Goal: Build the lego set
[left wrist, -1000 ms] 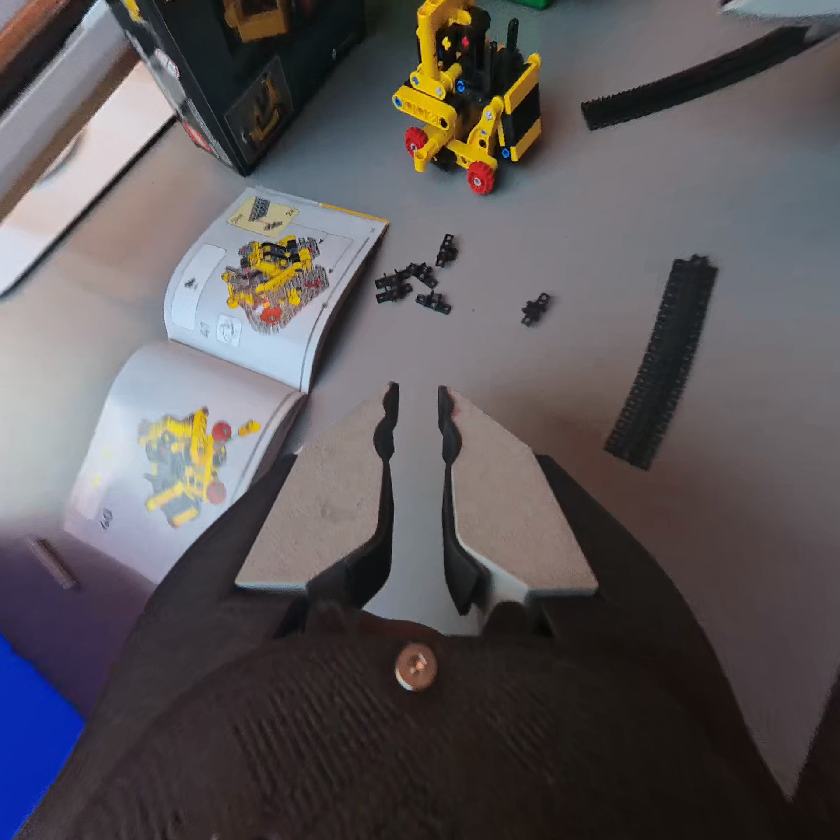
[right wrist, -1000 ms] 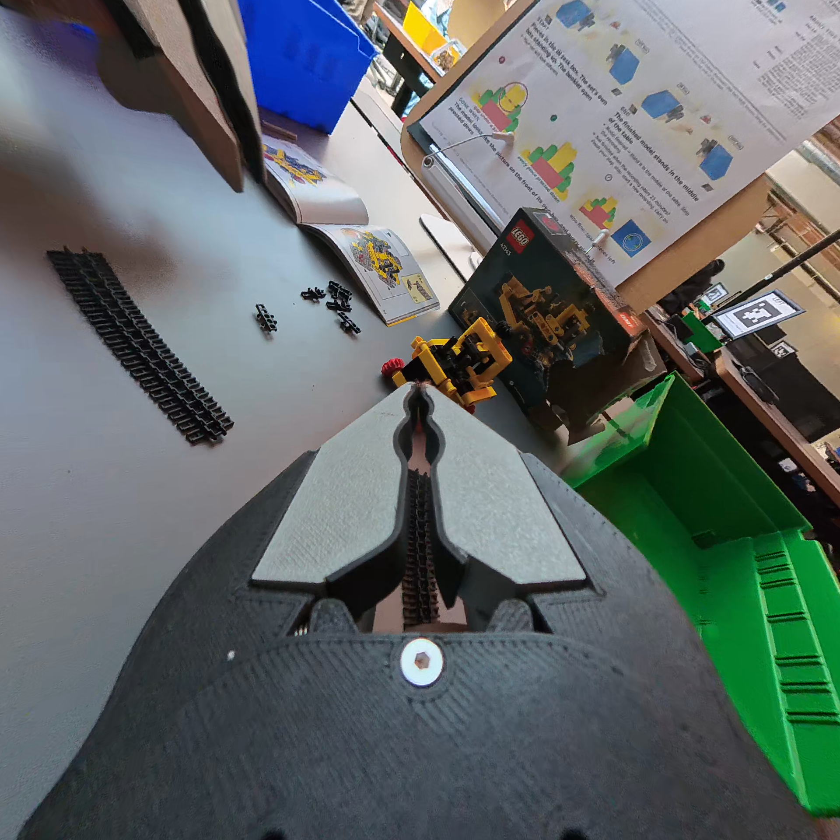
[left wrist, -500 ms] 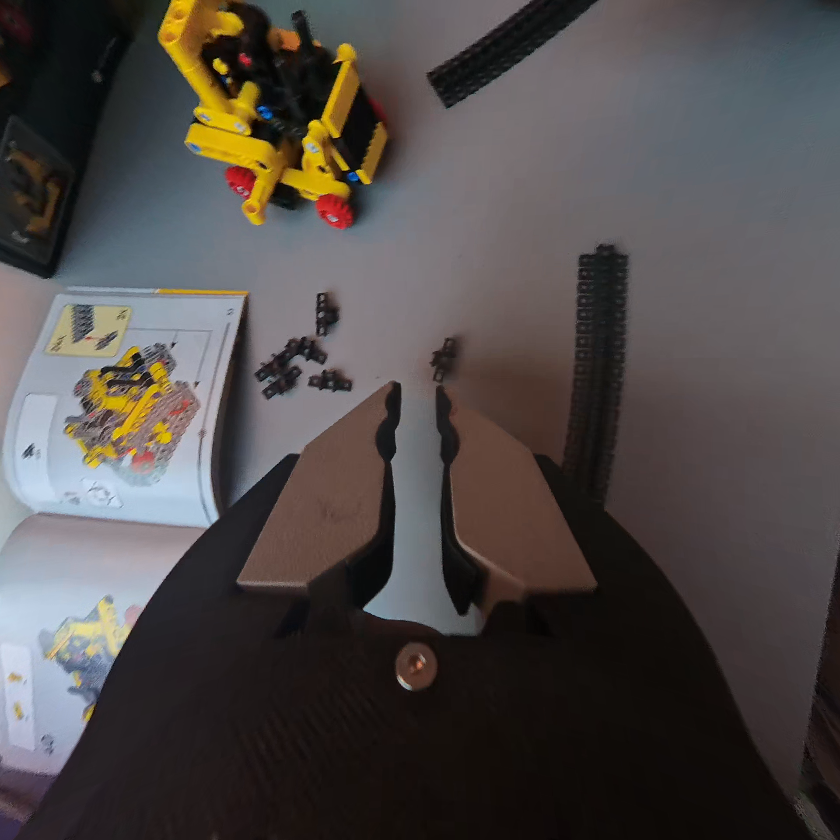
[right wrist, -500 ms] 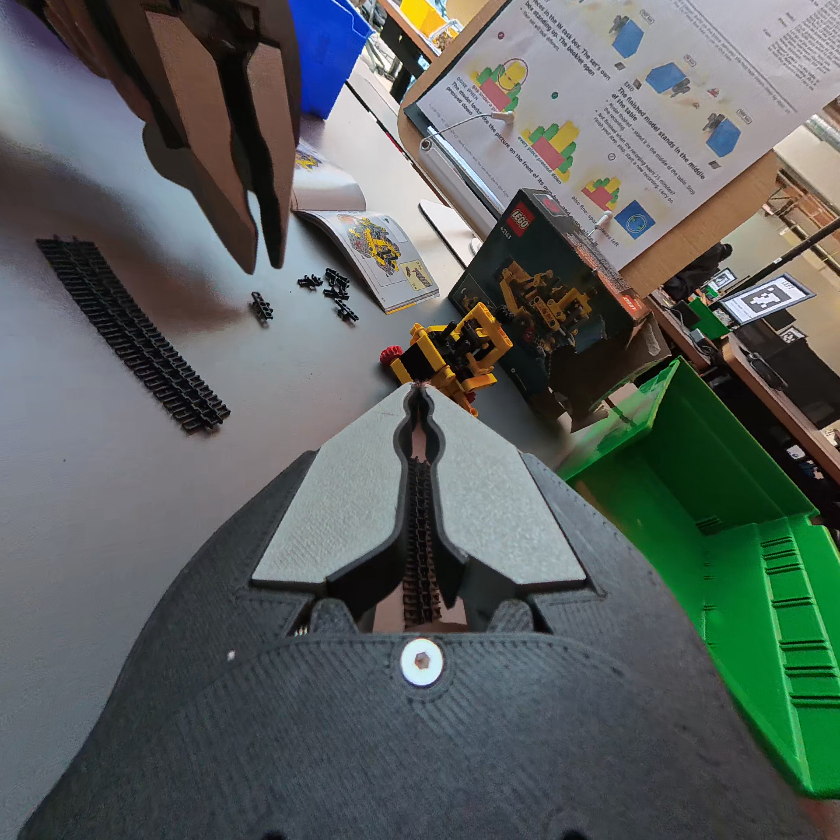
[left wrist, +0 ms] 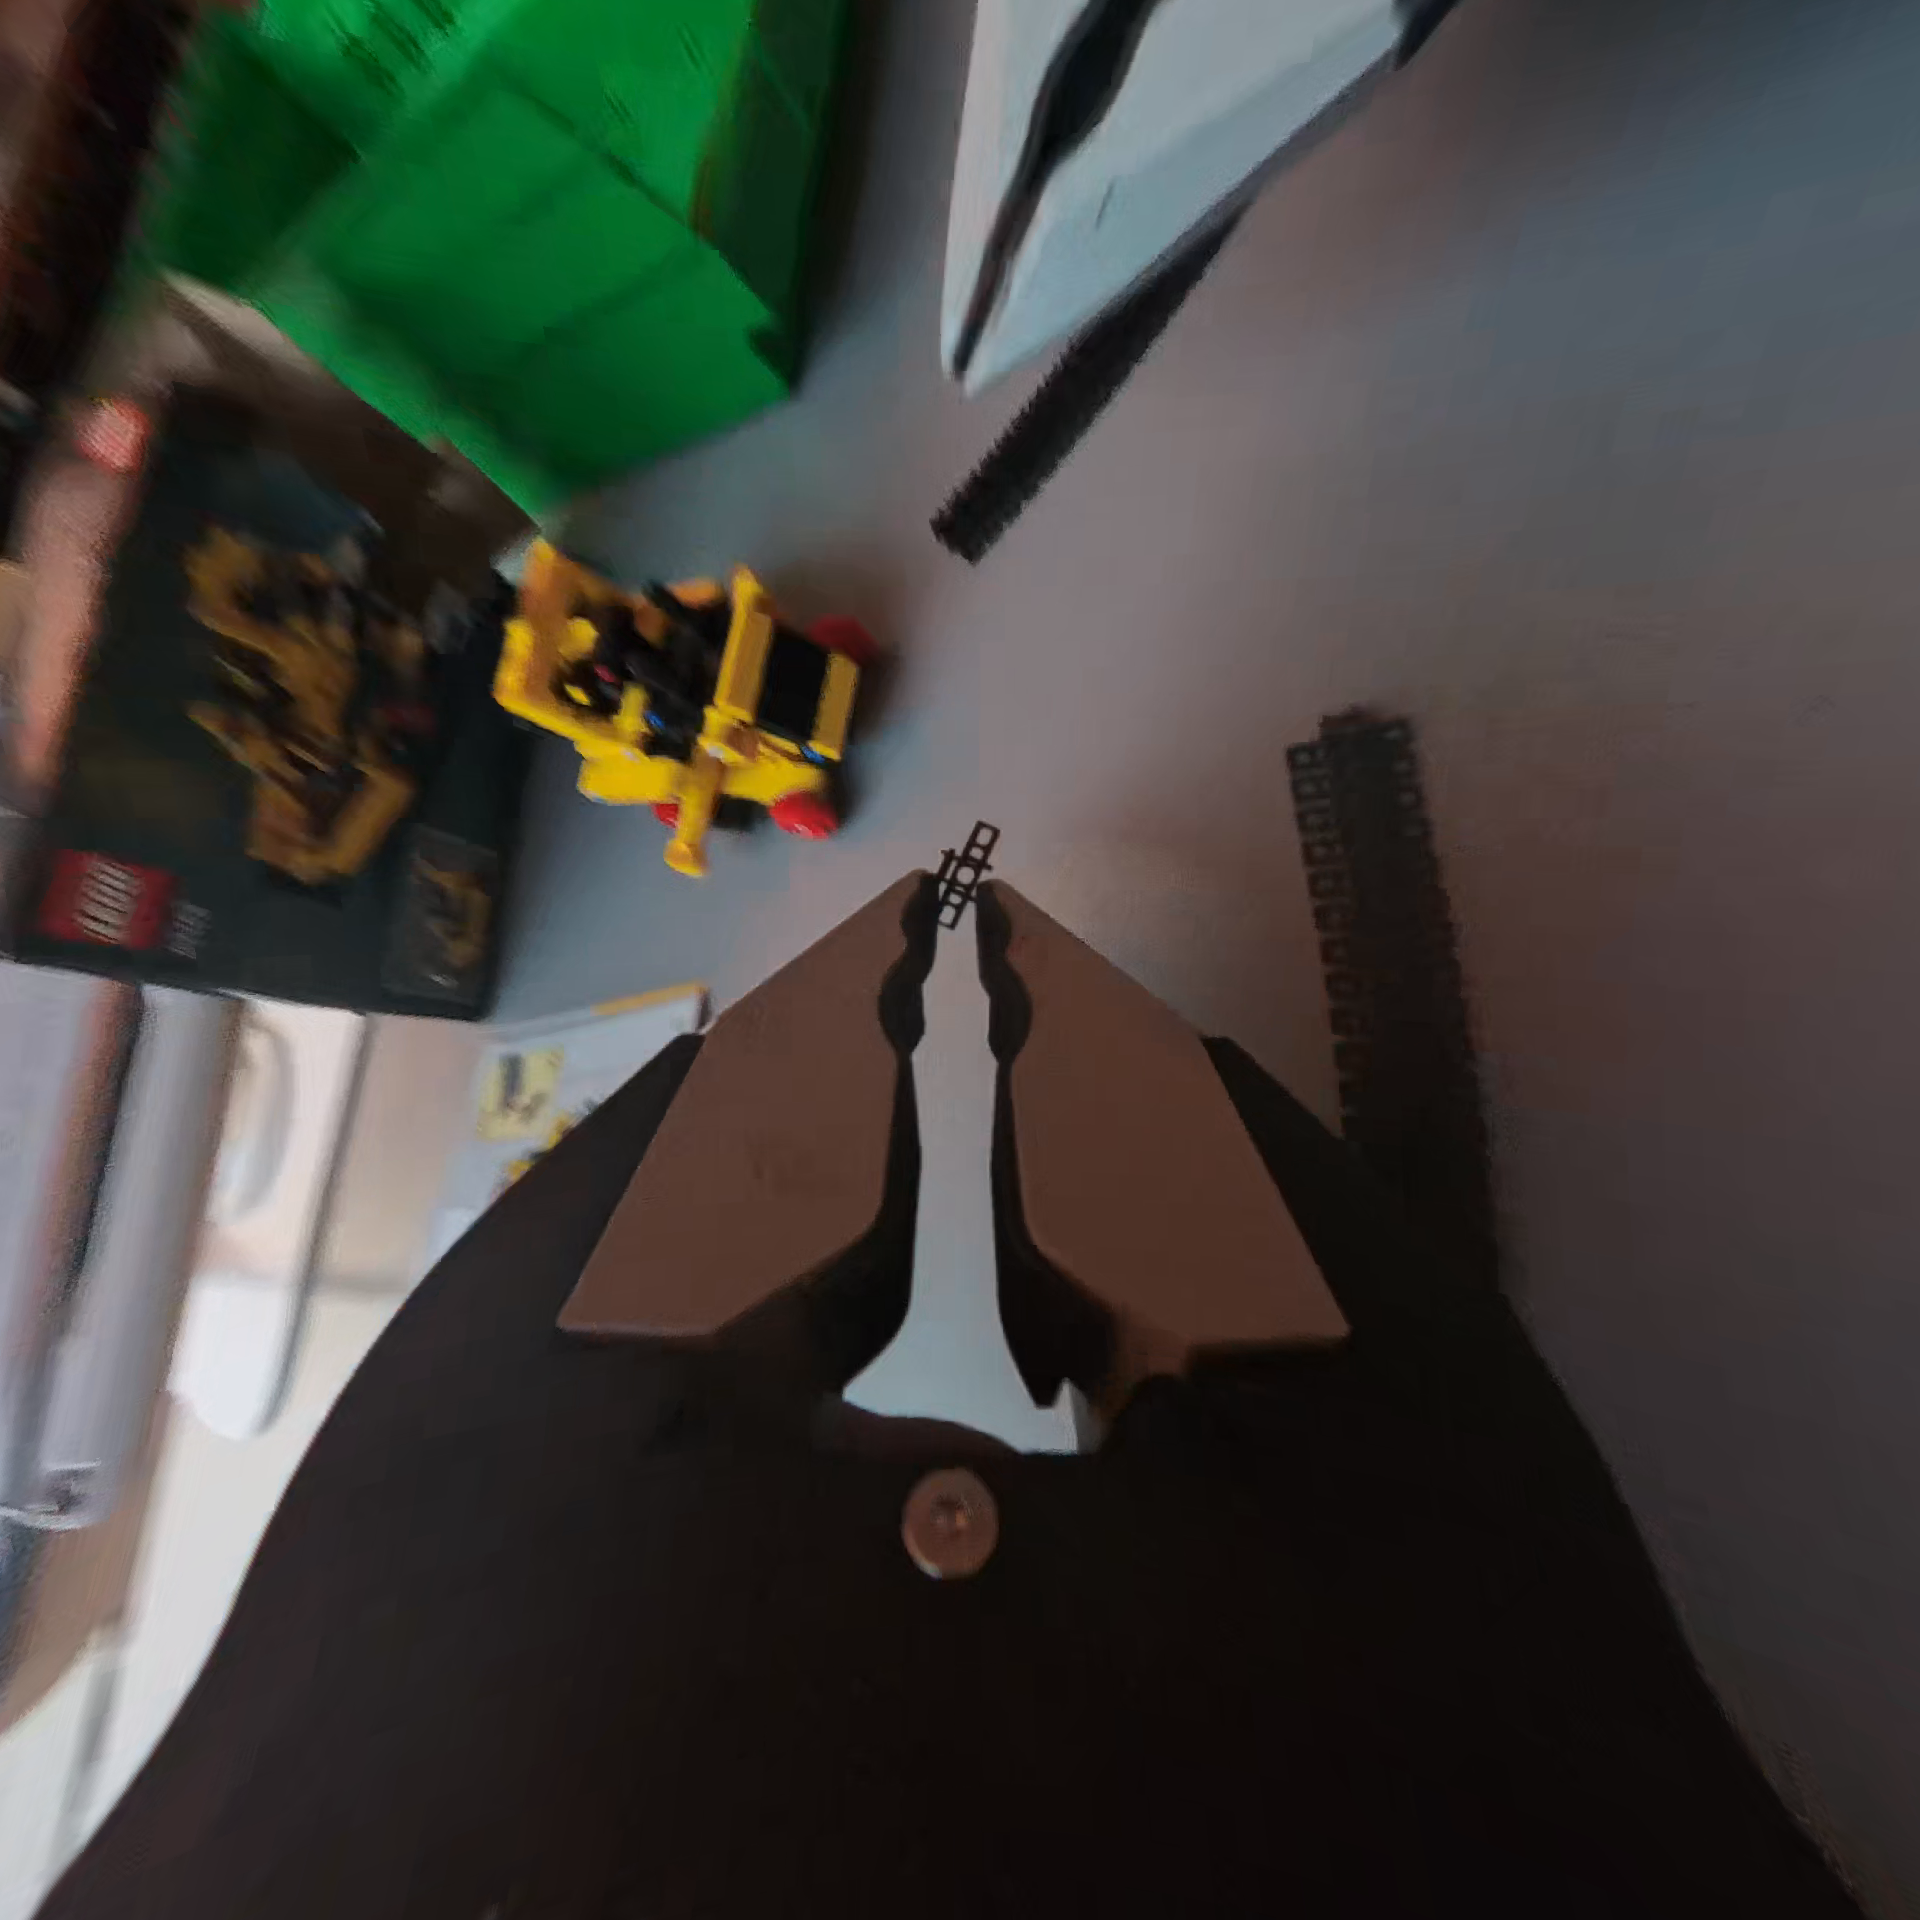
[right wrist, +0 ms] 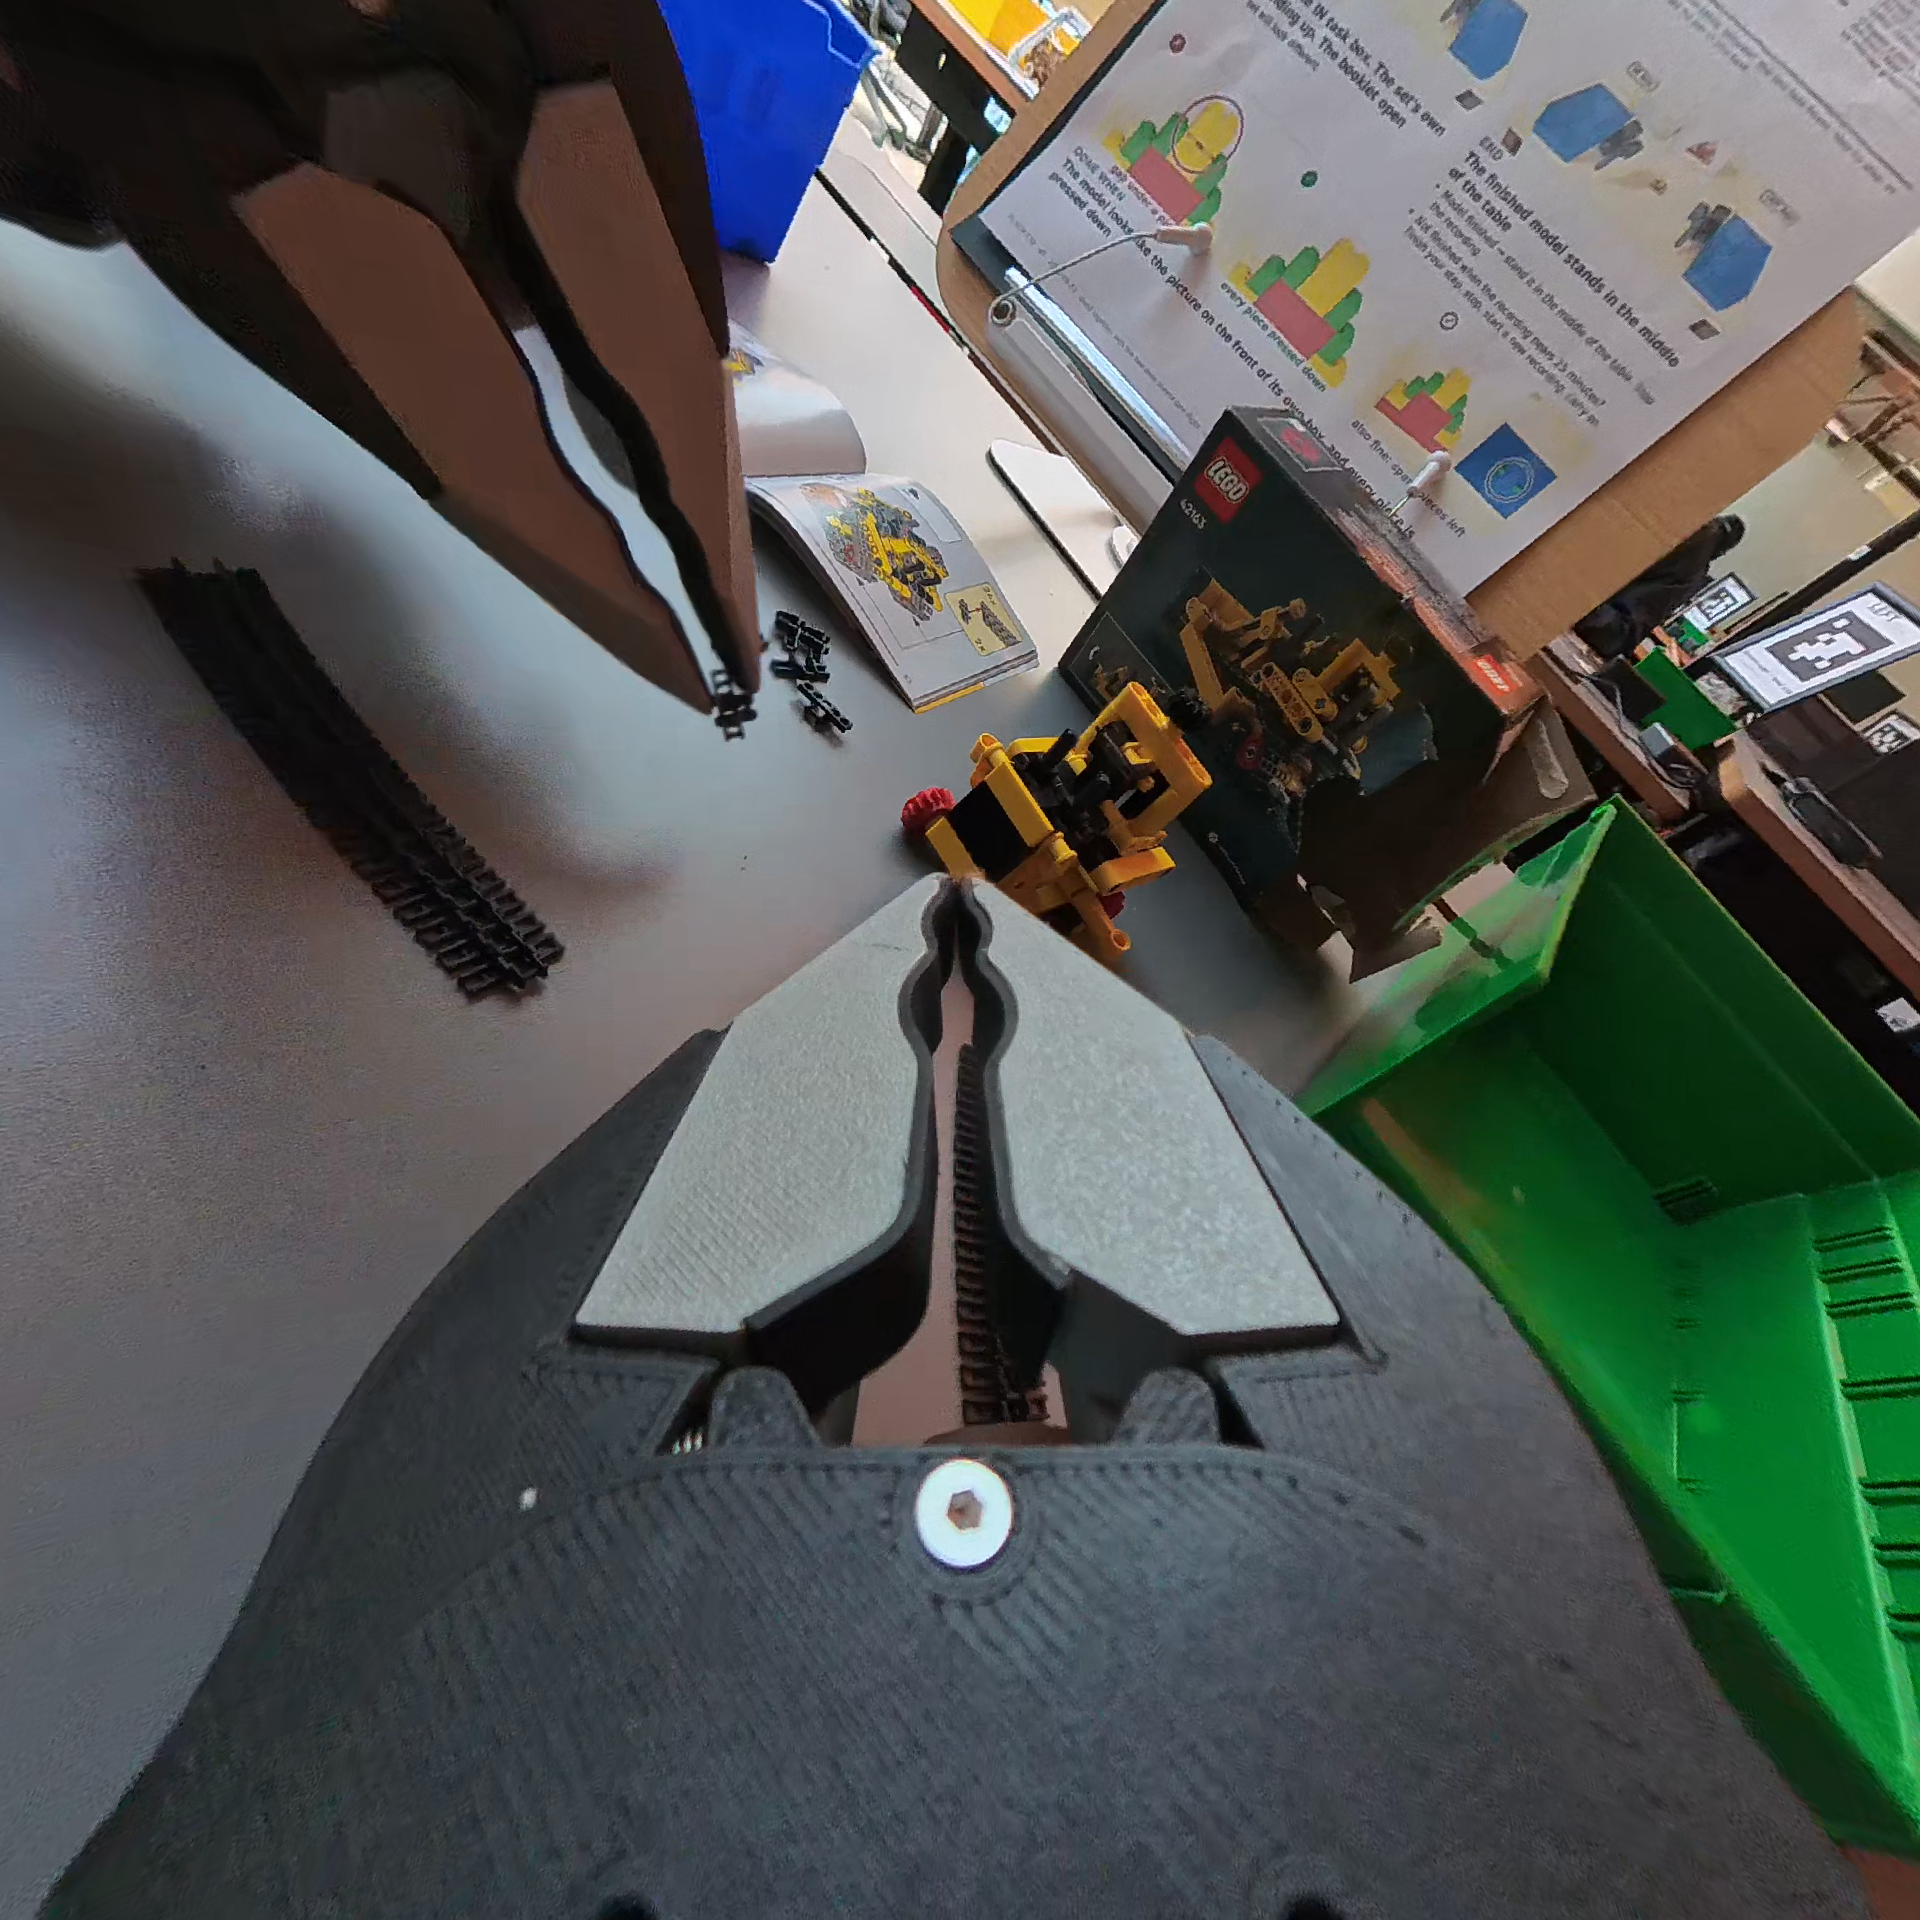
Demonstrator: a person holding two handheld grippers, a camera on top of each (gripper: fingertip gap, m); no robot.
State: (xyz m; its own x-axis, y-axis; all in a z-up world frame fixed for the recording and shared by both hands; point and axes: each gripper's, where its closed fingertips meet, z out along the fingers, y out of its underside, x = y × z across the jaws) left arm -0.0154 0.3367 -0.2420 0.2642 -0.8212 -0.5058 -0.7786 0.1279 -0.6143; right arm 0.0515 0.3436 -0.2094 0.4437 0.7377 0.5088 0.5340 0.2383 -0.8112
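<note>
My left gripper is shut on a small black track link just above the grey table; it also shows in the right wrist view, with the link at its tips. My right gripper is shut on a black track strip that runs back between its fingers; the strip's free end hangs to the table. The yellow bulldozer model stands just beyond my right gripper's tips and also shows in the left wrist view. A second track strip lies flat on the left.
Several loose black links lie by the open instruction booklet. The set's dark box stands behind the model. A green bin is on the right, a blue bin at the far back, and a poster board behind.
My left gripper swung over to the single loose link, came down and closed on it. My right gripper stayed put, holding the track strip.
</note>
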